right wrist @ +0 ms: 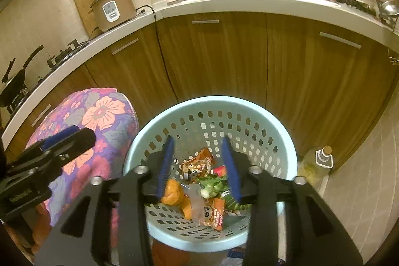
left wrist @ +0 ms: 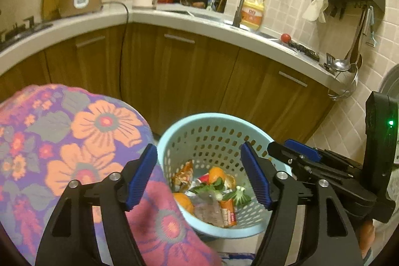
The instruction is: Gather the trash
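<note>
Both grippers, left gripper (left wrist: 199, 176) and right gripper (right wrist: 199, 168), hang open and empty above the perforated blue basket (right wrist: 279, 131), its trash (right wrist: 199, 191) heaped at the bottom.

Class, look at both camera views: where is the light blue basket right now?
The light blue basket stands on the floor before the wooden cupboards, right of the flowered cloth in both views, with wrappers and peel inside.

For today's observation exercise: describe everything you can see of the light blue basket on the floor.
The light blue basket is round, seemingly plastic, with a smooth rim and perforated walls. It stands upright, open-topped, on the floor before wooden cabinets, beside a flowered cloth. Inside lie snack wrappers, orange peel and green vegetable scraps.
</note>
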Demonstrator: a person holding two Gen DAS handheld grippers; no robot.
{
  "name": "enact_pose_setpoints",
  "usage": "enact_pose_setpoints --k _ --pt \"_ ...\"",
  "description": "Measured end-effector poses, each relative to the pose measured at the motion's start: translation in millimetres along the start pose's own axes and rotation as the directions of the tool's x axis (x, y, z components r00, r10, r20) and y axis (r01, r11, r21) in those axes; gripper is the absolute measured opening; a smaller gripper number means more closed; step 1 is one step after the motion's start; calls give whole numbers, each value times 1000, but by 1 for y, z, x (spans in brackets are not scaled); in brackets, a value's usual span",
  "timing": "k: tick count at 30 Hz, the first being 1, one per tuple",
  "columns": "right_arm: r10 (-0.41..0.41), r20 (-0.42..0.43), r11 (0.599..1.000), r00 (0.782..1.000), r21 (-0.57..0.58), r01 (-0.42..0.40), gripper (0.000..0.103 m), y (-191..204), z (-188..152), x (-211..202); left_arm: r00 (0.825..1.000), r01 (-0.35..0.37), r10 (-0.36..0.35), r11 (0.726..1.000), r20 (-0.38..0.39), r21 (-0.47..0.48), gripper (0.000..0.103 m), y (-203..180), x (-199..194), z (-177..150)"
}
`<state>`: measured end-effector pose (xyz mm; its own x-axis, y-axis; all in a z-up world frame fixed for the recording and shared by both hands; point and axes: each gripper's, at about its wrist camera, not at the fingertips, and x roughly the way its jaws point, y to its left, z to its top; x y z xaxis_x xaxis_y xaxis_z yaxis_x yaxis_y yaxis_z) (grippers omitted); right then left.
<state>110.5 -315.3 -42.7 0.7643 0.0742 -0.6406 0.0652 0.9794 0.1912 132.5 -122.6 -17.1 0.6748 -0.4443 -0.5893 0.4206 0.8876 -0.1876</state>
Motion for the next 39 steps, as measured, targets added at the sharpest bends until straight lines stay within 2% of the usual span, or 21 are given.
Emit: enact_pose_setpoints --k 5,7,9,13,16,22,30,39 --pt "10 36 1000 999 -14 -9 46 17 -1 -18 996 -83 81 996 48 34 74 1 -28 -4" --pt "13 66 1000 998 -24 -11 58 24 -2 -27 991 -117 114 992 75 37 78 6 -42 -7" --pt "14 88 999 996 -40 -11 58 34 -4 -35 982 -156 153 988 111 15 81 17 -59 -12" --pt "11 115 998 993 -55 -4 59 51 -10 -44 972 -182 186 982 141 -39 81 37 -75 -17" --pt "-16 141 997 990 -75 27 64 64 -14 -49 960 -223 227 974 161 -45 81 45 -79 -22" --pt "-14 184 994 983 -104 34 66 87 -23 -53 941 -286 287 958 180 -34 81 50 -81 -33" --pt "-21 238 989 971 -136 55 71 106 -25 -60 932 -300 301 953 203 -36 83 50 -87 -34" --pt "-31 251 989 968 -133 66 73 107 -24 -62 934 -286 295 956 201 -73 84 58 -89 -33"
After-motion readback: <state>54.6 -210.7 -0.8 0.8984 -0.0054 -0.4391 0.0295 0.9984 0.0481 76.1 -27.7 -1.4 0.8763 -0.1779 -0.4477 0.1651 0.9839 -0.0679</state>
